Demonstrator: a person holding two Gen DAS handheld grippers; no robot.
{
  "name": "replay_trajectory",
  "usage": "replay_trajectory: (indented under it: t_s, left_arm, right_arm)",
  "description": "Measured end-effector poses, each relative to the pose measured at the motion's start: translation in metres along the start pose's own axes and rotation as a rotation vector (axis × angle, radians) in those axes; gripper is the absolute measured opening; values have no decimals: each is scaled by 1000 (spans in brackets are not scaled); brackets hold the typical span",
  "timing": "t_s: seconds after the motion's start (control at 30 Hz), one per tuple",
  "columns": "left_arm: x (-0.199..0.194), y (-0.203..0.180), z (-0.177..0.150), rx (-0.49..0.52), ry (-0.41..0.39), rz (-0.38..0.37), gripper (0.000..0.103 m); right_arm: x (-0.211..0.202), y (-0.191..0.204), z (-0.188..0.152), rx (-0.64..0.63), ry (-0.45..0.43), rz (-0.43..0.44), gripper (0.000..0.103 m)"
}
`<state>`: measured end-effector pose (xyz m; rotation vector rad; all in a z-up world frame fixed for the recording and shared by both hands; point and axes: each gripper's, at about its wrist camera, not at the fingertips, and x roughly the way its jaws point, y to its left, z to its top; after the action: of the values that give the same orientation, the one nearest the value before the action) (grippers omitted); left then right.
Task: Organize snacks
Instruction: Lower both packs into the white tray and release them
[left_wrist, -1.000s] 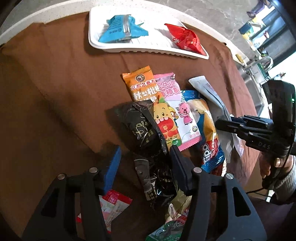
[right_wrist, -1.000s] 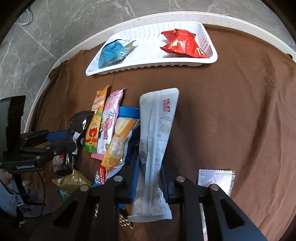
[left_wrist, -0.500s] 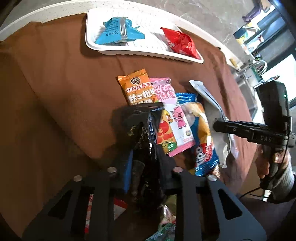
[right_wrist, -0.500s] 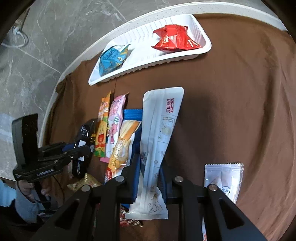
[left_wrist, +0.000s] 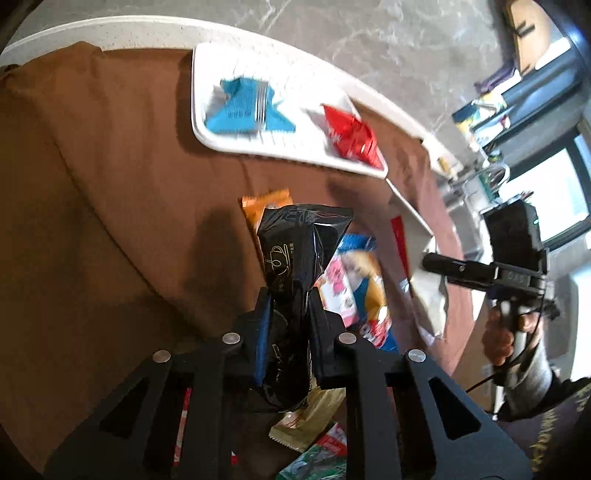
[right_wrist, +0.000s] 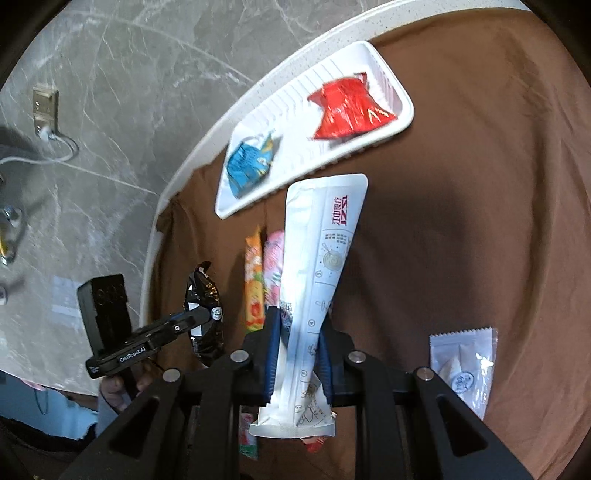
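Note:
My left gripper (left_wrist: 290, 299) is shut on a black snack packet (left_wrist: 299, 254) and holds it above the brown cloth; it also shows in the right wrist view (right_wrist: 205, 306). My right gripper (right_wrist: 299, 328) is shut on a long white packet (right_wrist: 321, 266), lifted off the cloth, seen from the left wrist view too (left_wrist: 424, 273). A white tray (right_wrist: 400, 96) at the far edge holds a blue packet (right_wrist: 249, 164) and a red packet (right_wrist: 345, 107); the left wrist view shows the tray (left_wrist: 199, 129) as well.
Orange (right_wrist: 254, 280) and pink (right_wrist: 272, 269) packets lie side by side on the cloth. A blue-and-yellow packet (left_wrist: 369, 280) lies beside them. A clear white sachet (right_wrist: 463, 365) lies at the right. More packets (left_wrist: 314, 417) lie under the left gripper.
My left gripper shut on the black packet and lifted it. My right gripper raised the white packet off the cloth. Both views tilted and swung toward the tray.

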<state>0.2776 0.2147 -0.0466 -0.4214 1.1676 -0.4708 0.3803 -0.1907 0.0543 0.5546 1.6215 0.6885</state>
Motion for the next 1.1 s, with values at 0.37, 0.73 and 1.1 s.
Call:
replay_trajectory:
  t_s: [0.37,0.73,1.1]
  left_arm:
    - [-21,13,61,-70,-82,-99,16]
    - [-2,38,154,-104,-132,-69,16]
    - [46,56,201,-99,-102,43,17]
  right_arm:
    - [0,15,50,0,-56,68,20]
    - [20,31,123,-51,-94,70,14]
    - [60,35,138,-197,-13,-129,23]
